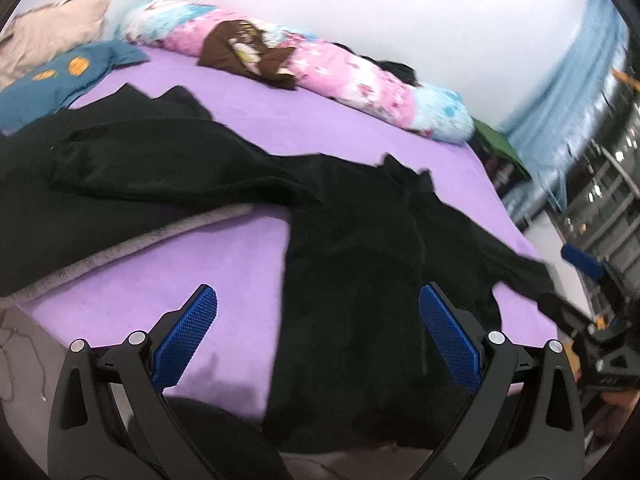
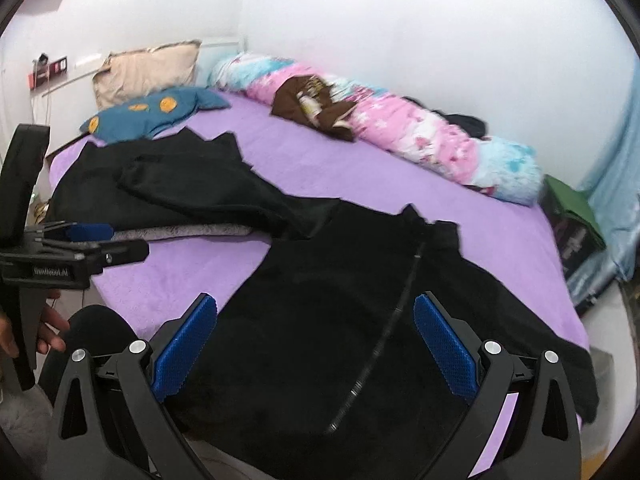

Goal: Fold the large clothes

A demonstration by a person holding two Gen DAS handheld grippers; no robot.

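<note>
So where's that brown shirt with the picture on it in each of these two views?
Left wrist view: the brown shirt lies upper middle, draped on the pink and blue rolled blanket.
Right wrist view: the brown shirt is upper middle, on the same blanket.
Shared landmark: the purple bedsheet.

Home bedroom: bed under purple sheet fills the view, beige pillow at 10 o'clock, pink-blue rolled blanket along white wall at 1 o'clock, blue curtain at 3 o'clock.
</note>
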